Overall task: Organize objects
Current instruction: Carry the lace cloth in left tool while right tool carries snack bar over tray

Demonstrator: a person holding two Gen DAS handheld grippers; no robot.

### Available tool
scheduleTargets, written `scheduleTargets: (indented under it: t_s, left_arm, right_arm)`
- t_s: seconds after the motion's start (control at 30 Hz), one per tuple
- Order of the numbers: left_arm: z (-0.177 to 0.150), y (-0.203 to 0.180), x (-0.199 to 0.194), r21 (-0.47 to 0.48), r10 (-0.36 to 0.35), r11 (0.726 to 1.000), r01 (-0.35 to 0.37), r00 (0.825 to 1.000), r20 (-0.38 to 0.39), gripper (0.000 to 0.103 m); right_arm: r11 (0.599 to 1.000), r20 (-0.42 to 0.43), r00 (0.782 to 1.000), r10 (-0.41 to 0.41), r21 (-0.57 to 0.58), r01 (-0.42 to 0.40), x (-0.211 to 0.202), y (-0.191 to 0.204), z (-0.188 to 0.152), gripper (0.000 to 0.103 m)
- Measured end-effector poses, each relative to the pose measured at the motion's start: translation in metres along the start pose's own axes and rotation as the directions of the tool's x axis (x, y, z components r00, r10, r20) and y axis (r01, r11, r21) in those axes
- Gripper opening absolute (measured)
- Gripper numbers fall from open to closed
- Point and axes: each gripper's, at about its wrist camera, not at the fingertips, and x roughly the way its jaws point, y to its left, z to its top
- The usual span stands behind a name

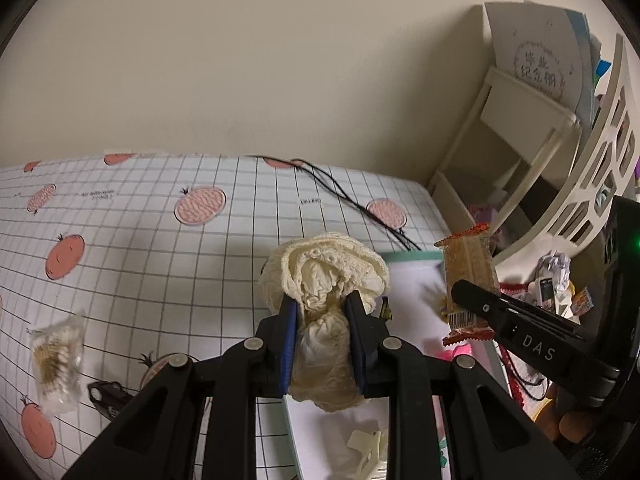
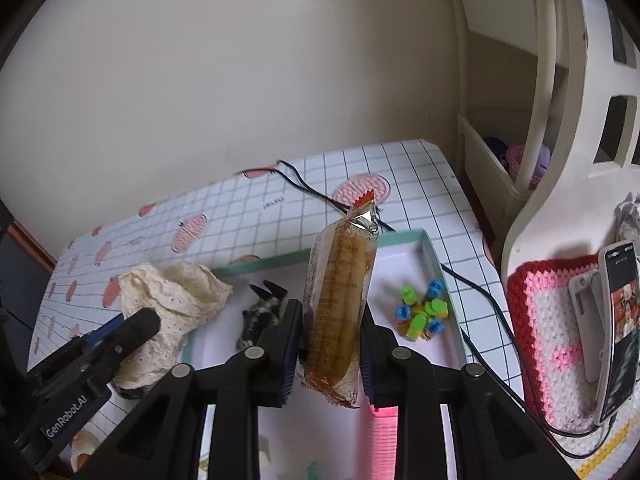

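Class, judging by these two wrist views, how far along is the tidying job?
Done: small coloured blocks and a dark hair clip already lie in the teal-rimmed tray. In hand: the left gripper clamps a cream lace cloth; the right gripper clamps a snack packet. Left: a clear packet on the tablecloth.

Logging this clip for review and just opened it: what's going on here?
A person is tidying a cluttered table with a handheld gripper in each hand. The left gripper is shut on a crumpled cream lace cloth; the right gripper is shut on a wrapped snack bar. Both are held above a shallow teal-edged tray that already holds small colourful toys and a dark hair clip.
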Motion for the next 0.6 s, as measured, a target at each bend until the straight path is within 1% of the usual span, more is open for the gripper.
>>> scheduleTargets:
  t_s: [0.33,0.6]
  left_arm:
    - [-0.013,-0.006,0.018,0.003,-0.006,1.000,0.006,1.000,-0.022,0.025]
    - [-0.022,-0.011,0.032,0.029,0.016,0.999,-0.014,0.998,-0.057,0.025]
  right_arm:
    - [0.999,-0.054,0.998,-0.028,-0.016,0.027,0.020,-0.001,-0.008,0.028]
    - [0.999,-0.090,0.995,-0.044,-0.023,0.042,0.033,-0.004,-0.014,0.028]
